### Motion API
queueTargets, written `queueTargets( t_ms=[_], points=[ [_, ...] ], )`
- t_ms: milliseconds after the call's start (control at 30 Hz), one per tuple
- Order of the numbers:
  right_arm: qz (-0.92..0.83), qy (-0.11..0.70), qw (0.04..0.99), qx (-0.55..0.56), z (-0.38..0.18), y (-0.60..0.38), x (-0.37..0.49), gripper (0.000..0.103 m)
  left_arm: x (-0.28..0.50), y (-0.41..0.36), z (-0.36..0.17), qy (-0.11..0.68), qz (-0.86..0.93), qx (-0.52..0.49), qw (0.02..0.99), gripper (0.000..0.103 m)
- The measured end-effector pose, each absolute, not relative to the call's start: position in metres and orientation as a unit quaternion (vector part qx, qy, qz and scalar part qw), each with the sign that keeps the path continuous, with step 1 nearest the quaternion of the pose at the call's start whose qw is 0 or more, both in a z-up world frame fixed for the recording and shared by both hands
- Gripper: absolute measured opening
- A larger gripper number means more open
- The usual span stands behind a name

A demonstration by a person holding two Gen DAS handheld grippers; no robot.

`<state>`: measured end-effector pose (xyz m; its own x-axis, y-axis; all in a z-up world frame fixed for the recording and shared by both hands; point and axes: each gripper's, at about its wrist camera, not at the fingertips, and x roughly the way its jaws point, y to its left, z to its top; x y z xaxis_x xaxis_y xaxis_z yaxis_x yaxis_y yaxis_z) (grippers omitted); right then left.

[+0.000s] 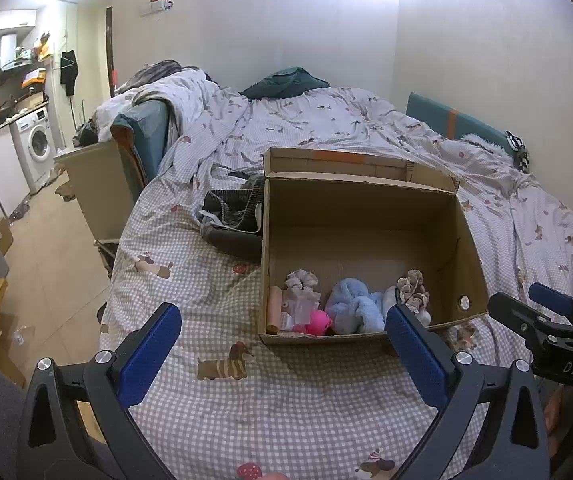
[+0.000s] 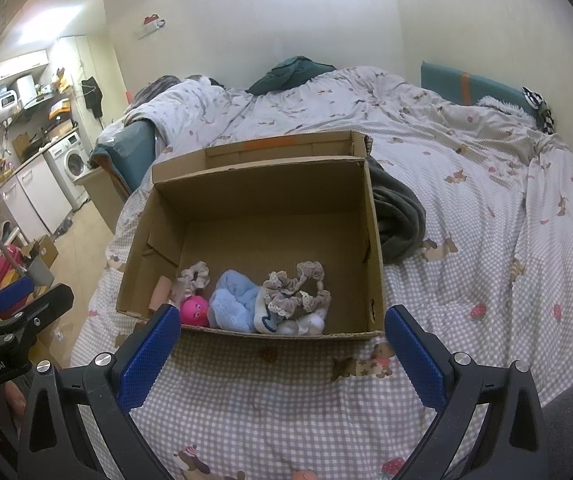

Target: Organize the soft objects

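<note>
A cardboard box (image 2: 254,216) is sitting open on the bed (image 2: 466,280), its flaps standing up at the far side. All the soft things are lying along the box's near wall. A blue plush (image 2: 232,304) is resting in the middle, touching a pink toy (image 2: 194,310) on its left. Frilly grey scrunchies (image 2: 298,290) are lying on the right, partly over a white item (image 2: 304,324) that is too hidden to make out. Another scrunchie (image 2: 194,274) is lying behind the pink toy, beside a tan roll (image 2: 161,290) that is leaning in the left corner.

The left hand-held gripper (image 1: 282,338) is hovering over the checked bedding just before the box, its blue fingers (image 1: 148,354) spread wide and holding nothing. The right hand-held gripper (image 2: 282,338) is hanging in front of the box's near wall, likewise spread and empty. In the left wrist view, the right hand-held gripper's tip is showing at the right edge, near the box's corner.

A dark grey blanket (image 2: 400,216) is lying bunched against the box's outer side. A washer (image 1: 36,146) is standing far off to the left.
</note>
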<state>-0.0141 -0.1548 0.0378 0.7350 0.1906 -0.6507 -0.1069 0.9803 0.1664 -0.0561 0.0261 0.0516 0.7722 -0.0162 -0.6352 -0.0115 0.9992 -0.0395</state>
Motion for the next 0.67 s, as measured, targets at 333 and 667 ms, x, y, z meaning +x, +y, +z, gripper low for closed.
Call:
queueTargets(
  t_ms=[333,667],
  points=[
    [0.080,0.357,0.929,0.057,0.0369,-0.1543,-0.0138,0.103,-0.0559,0.0262,0.0518,0.338,-0.002,-0.021,0.941,0.103],
    [0.080,0.358,0.928,0.060,0.0370,-0.1539,-0.0139,0.103,-0.0595,0.0299,0.0468,0.339,0.001,-0.024,0.940,0.103]
  ],
)
